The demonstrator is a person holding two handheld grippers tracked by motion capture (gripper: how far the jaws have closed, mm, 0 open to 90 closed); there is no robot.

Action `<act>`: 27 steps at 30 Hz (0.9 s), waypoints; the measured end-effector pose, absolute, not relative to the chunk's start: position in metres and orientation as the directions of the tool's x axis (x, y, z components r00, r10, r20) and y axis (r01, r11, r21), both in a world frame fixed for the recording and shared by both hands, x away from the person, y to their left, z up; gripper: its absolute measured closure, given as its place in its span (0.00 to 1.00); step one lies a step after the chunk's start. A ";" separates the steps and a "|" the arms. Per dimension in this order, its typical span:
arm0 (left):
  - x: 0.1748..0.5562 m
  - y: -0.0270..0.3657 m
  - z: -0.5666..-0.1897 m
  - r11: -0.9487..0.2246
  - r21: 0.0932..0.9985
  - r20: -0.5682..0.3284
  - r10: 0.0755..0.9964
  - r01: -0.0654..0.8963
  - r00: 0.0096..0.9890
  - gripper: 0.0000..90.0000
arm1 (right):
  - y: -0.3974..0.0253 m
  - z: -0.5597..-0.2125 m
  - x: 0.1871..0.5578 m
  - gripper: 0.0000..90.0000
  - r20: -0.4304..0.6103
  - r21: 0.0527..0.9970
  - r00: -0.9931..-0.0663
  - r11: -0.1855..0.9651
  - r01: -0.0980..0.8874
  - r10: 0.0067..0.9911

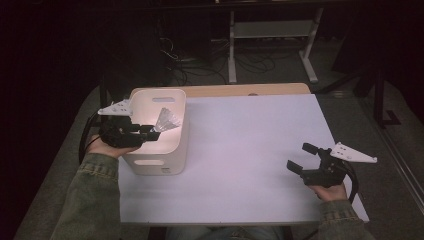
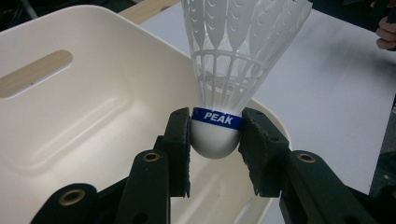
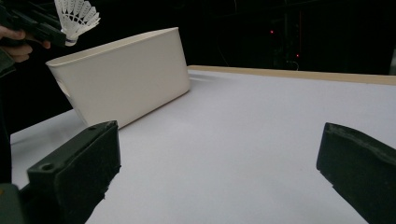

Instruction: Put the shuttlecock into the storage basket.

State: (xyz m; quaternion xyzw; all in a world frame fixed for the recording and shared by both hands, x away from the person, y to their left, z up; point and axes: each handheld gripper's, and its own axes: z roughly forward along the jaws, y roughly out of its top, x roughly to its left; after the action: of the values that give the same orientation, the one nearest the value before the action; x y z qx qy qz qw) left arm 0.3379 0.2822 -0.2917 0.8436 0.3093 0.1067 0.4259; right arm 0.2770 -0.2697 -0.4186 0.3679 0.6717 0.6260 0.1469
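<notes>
Shuttlecock is clamped by its cork in the left gripper above the white bin, apparently for a drop-in; right gripper is held open over the worktop.

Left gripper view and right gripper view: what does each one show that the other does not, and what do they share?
Left gripper view alone: the blue band printed PEAK around the shuttlecock, whose round white cork sits clamped between the left gripper jaws, and the smooth inside of the white bin below it.

Right gripper view alone: the right gripper with its jaws wide apart and nothing between them, and the bin's outer wall.

Both share: the shuttlecock, the bin and the white table.
</notes>
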 end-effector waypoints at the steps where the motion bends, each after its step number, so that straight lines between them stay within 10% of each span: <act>1: 0.338 0.283 -0.293 -0.447 0.781 -0.086 0.615 0.437 0.784 0.71 | -0.270 -0.419 0.277 0.00 0.263 0.949 -0.687 -0.054 0.310 0.678; 27: 0.340 0.288 -0.309 -0.477 0.725 -0.120 0.623 0.497 0.773 0.71 | -0.269 -0.418 0.277 0.00 0.265 0.949 -0.688 -0.055 0.311 0.676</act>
State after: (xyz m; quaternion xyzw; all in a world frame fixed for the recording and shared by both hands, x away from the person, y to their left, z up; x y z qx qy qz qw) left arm 0.3404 0.2879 -0.3094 0.8556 0.3273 0.0799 0.3929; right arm 0.2769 -0.2695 -0.4184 0.3674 0.6719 0.6264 0.1456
